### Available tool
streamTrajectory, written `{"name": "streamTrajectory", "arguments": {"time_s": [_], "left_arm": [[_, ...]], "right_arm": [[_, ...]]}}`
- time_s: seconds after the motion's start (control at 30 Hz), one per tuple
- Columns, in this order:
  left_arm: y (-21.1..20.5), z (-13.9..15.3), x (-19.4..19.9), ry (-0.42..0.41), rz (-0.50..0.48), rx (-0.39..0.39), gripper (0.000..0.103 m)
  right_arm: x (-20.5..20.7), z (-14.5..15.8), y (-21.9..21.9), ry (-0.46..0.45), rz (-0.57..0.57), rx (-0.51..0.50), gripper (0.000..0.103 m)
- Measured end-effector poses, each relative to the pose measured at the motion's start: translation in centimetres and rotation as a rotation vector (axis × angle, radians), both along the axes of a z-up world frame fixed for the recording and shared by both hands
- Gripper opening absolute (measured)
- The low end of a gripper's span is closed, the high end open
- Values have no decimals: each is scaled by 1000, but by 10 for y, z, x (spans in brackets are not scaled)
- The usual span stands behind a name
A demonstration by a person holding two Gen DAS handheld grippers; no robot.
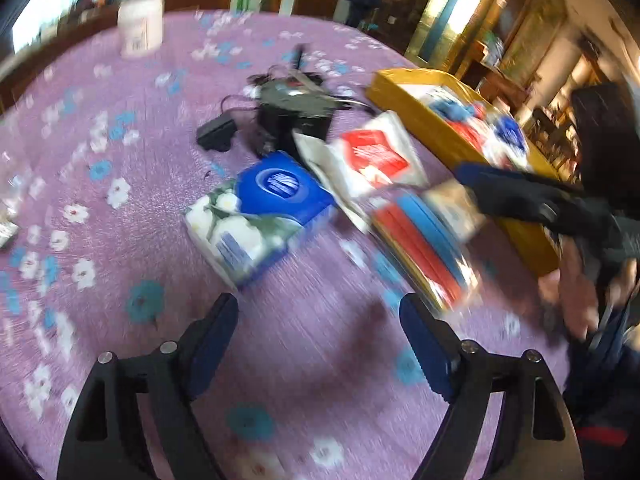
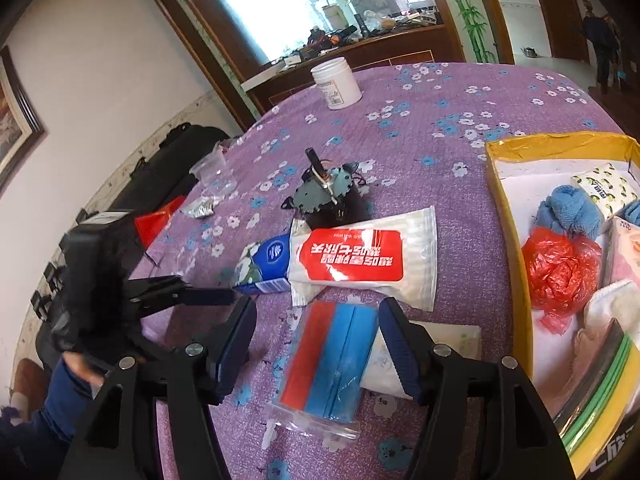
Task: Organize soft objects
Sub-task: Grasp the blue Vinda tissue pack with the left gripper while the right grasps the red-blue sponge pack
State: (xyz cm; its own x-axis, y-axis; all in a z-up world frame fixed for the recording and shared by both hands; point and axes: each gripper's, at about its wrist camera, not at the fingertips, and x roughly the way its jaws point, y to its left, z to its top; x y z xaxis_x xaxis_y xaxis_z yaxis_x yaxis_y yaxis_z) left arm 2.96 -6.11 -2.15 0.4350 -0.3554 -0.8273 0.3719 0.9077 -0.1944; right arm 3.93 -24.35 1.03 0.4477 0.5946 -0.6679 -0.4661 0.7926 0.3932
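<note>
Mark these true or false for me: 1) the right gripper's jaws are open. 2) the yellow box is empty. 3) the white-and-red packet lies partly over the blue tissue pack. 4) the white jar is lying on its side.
1) True: the right gripper stands open, with the red-and-blue packet between its jaws, unpressed.
2) False: the yellow box holds a red plastic bag, blue cloths and more.
3) True: the white-and-red packet overlaps the blue tissue pack.
4) False: the white jar stands upright.

Red-blue pack (image 2: 332,356) flat — bagged, on cloth.
</note>
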Motion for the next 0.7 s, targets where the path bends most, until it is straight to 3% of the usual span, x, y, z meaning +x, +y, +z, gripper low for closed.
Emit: {"name": "streamTrajectory", "arguments": {"time_s": [0.13,0.23,0.5,0.7], "left_arm": [[7,17,-1,-98,67,62,85],[15,22,16,-103,108,96,86],[4,13,45,-96,24,175,87],[-16,0,64,-94,-61,270,88]], "right_arm": [[0,-12,10,55,40,-70,70],[-2,-18,16,78,77,-103,70],[-9,-23,26,58,108,-193,70],[-7,-22,23,63,99,-171,70]]}}
